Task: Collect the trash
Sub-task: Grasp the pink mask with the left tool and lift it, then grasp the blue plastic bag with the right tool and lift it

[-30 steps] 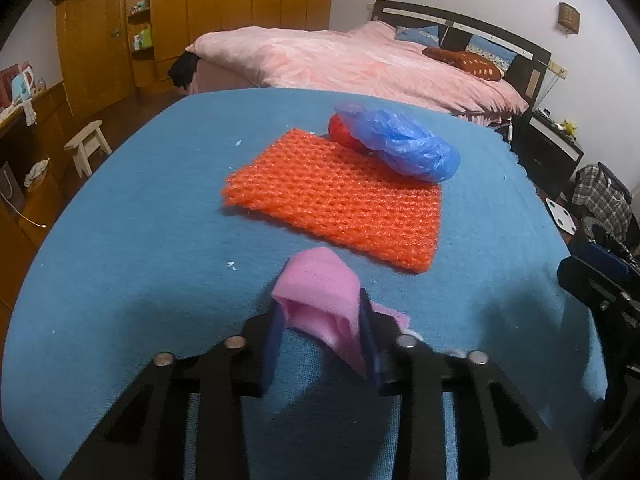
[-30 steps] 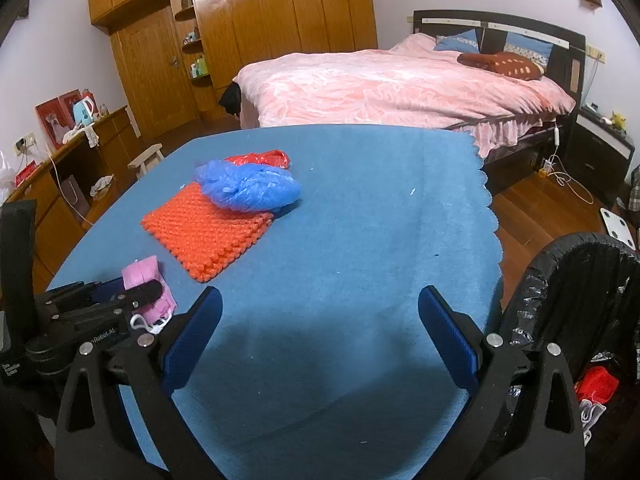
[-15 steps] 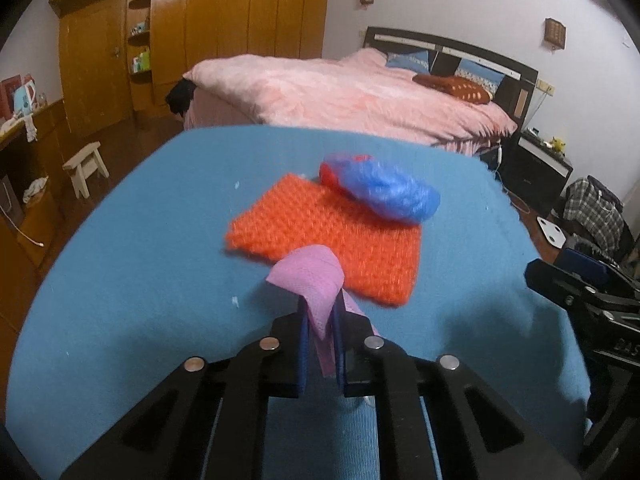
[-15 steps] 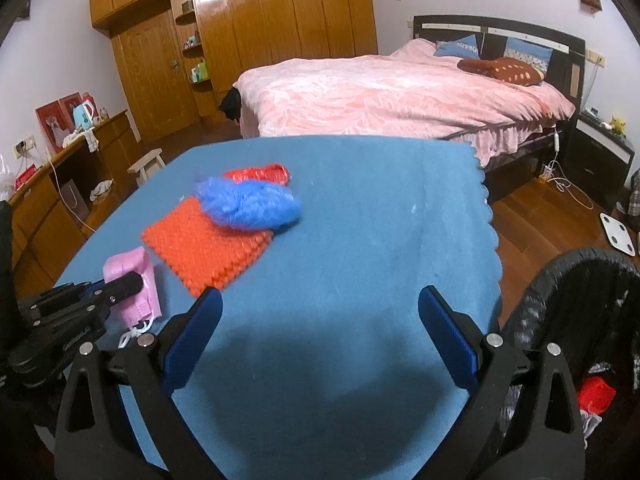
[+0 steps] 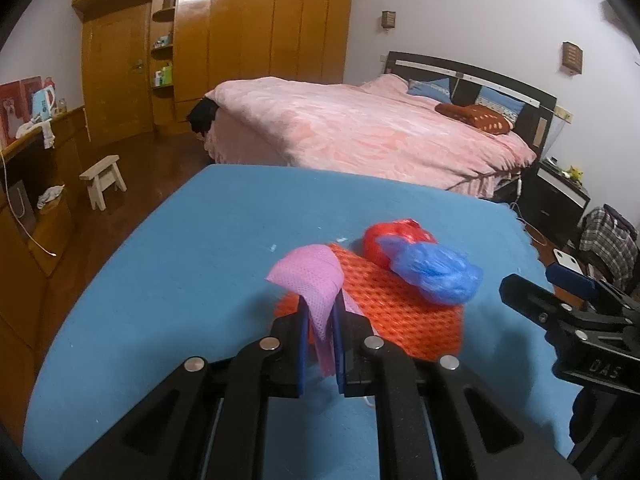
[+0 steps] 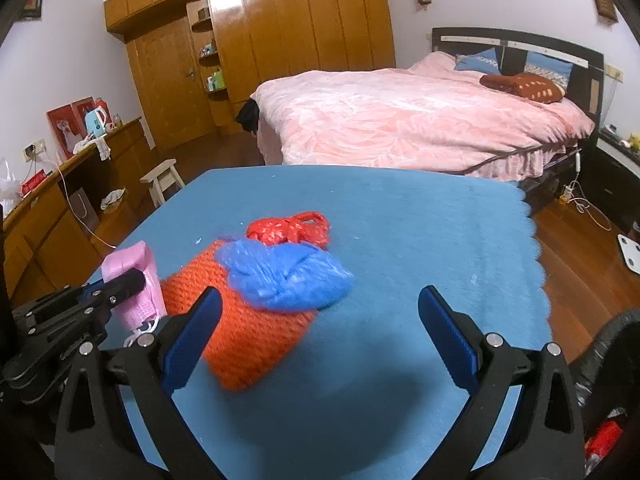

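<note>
Left wrist: left tongs (image 5: 320, 332) clamp pink mask (image 5: 316, 280); right tongs (image 6: 320, 328) spread wide

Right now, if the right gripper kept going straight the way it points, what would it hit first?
Most likely the blue plastic bag, lying just ahead between the open jaws of the right gripper, partly on the orange mat. Depth is uncertain; it might pass over it.

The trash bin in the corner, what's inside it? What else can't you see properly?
- Trash bin, right wrist view: cut off by the picture's edge; only a red scrap shows inside.
- Red bag, left wrist view: partly hidden behind the blue bag.
- Pink mask: its lower end hidden between the left gripper fingers.
</note>
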Tool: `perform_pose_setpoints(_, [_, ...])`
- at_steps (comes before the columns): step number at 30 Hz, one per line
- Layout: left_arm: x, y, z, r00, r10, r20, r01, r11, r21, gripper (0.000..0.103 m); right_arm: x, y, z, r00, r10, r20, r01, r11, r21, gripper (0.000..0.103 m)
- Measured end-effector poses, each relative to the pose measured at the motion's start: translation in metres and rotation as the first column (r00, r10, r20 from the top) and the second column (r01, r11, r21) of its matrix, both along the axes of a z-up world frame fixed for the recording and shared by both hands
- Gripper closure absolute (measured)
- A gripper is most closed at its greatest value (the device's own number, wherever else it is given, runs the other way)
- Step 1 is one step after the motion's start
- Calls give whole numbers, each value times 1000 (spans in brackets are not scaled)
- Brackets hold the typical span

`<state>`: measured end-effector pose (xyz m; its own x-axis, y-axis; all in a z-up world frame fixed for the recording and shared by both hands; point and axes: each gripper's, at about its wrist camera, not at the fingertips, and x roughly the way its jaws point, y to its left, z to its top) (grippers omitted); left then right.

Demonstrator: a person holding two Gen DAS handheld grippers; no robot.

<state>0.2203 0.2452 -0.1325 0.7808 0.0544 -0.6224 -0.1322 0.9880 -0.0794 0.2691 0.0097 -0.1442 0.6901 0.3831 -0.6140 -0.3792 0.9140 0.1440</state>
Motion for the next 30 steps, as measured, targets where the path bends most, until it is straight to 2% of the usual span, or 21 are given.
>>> perform_pose_setpoints(19, [6,28,-8,999,53,-2,-53,999,10,93,41,51,-25,996,50,-78,-53,998,-37,8])
perform_pose_setpoints(20, [5,28,-8,999,54,-1,-54,999,9,93,41,51,-26,995,54,-88,-58,998,-33,10])
perform_pose_setpoints(21, [5,28,-8,999,54,-1,-54,998,7,93,42,52,-27,994,60,-96,-63,998,-31,21])
perform_pose_setpoints(22, [4,29,-8,999,54,-1,-54,999,5,93,42,53,-28,992,66,-103,-70,997,-33,27])
perform_pose_setpoints(25, [4,28,-7,999,53,1,-53,999,1,93,41,53,-30,988,90,-127,-95,995,-29,39])
perform_pose_setpoints(26, [3,27,-7,999,51,1,-51,999,0,93,40,53,-30,986,98,-131,-102,995,-23,46])
perform_pose_setpoints(30, [1,23,-5,999,44,3,-44,999,0,93,37,51,-28,986,111,-126,-114,993,-22,57])
